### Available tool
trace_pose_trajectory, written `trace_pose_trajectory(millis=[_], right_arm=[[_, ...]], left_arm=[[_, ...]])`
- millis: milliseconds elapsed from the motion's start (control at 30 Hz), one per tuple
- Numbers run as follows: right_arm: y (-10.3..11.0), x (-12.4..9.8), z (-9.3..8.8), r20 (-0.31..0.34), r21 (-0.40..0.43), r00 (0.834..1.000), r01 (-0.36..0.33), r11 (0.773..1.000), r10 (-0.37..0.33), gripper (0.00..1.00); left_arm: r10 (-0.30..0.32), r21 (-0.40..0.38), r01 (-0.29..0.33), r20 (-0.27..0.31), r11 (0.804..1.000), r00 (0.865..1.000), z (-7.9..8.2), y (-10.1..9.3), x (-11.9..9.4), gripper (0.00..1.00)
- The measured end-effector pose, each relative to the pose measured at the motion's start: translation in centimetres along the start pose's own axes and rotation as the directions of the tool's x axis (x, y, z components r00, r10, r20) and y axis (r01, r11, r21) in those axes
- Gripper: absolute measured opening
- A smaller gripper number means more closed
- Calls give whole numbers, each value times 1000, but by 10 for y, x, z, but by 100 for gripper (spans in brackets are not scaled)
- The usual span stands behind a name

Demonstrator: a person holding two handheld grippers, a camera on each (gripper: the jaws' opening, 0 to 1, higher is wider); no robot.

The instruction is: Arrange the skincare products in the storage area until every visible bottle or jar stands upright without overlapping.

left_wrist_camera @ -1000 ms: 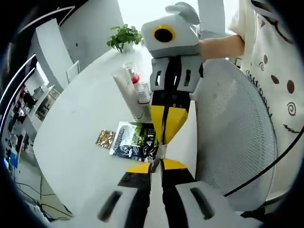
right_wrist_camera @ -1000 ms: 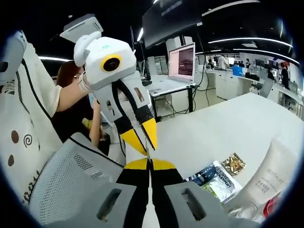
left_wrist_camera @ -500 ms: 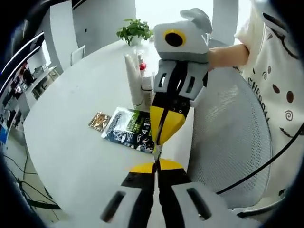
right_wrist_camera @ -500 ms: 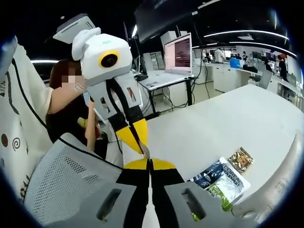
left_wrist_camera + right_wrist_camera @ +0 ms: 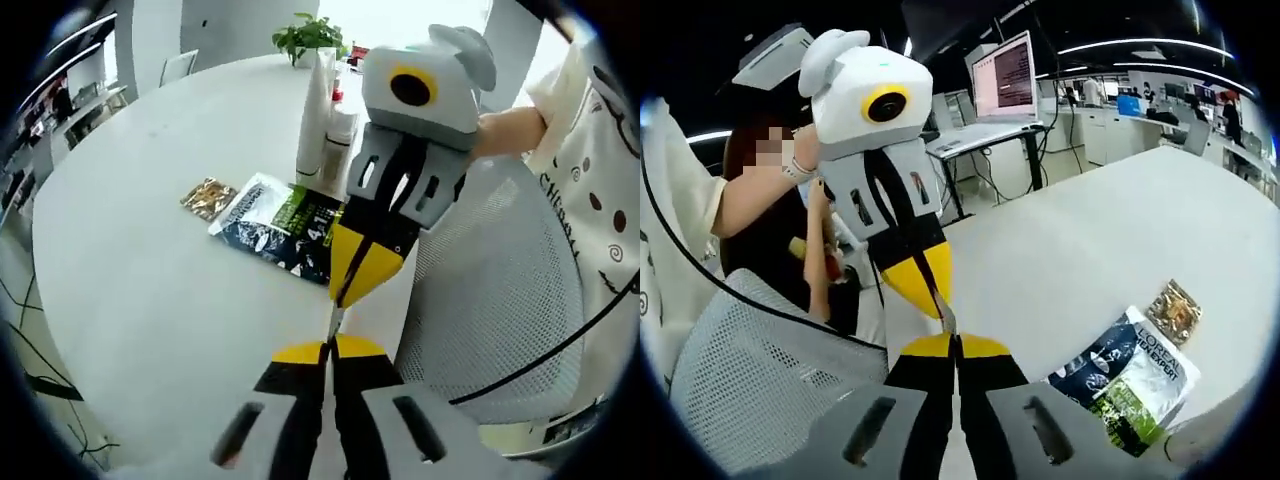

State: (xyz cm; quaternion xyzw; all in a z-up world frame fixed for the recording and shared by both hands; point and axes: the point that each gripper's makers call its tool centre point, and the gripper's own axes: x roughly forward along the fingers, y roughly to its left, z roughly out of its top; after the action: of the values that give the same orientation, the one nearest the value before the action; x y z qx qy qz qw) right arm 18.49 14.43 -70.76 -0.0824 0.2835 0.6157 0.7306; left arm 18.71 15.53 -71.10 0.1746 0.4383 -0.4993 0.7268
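Note:
A tall white tube [image 5: 314, 118] stands upright on the round white table [image 5: 150, 290], far side. A small white bottle [image 5: 340, 128] with a red part stands against it. A dark and green sachet pack [image 5: 283, 233] and a small gold sachet [image 5: 208, 197] lie flat in front of them, the pack [image 5: 1130, 385] and the gold sachet [image 5: 1173, 300] also showing in the right gripper view. My left gripper [image 5: 328, 346] is shut and holds nothing. My right gripper [image 5: 340, 300] points at it, shut and holding nothing, tip to tip. The right gripper [image 5: 953, 341] meets the left gripper [image 5: 943, 314] over the table's edge.
A white mesh chair [image 5: 500, 310] stands close beside the table, its back [image 5: 750, 370] under the grippers. A potted plant [image 5: 310, 35] sits at the table's far rim. A person's hand [image 5: 510, 125] holds the right gripper. Desks with a screen [image 5: 1005, 75] stand beyond.
Both views have shifted with the hands; the left one now looks more steeply down on the table. The grippers stay shut and tip to tip. The products have not moved.

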Motion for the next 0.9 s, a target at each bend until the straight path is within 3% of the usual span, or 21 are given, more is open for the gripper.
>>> trace_pose_trajectory(millis=[567,900], right_arm=[[-20,18,-14,-38,31,999,37,999,-36,1],[-35,23,-17,-42,-27,995,85,996,-87,1]], left_arm=[[-29,-44,27,-41,999,999,-8,9,17,1],[4,-46,-5,-30,999,1000,-5,24,24,0]])
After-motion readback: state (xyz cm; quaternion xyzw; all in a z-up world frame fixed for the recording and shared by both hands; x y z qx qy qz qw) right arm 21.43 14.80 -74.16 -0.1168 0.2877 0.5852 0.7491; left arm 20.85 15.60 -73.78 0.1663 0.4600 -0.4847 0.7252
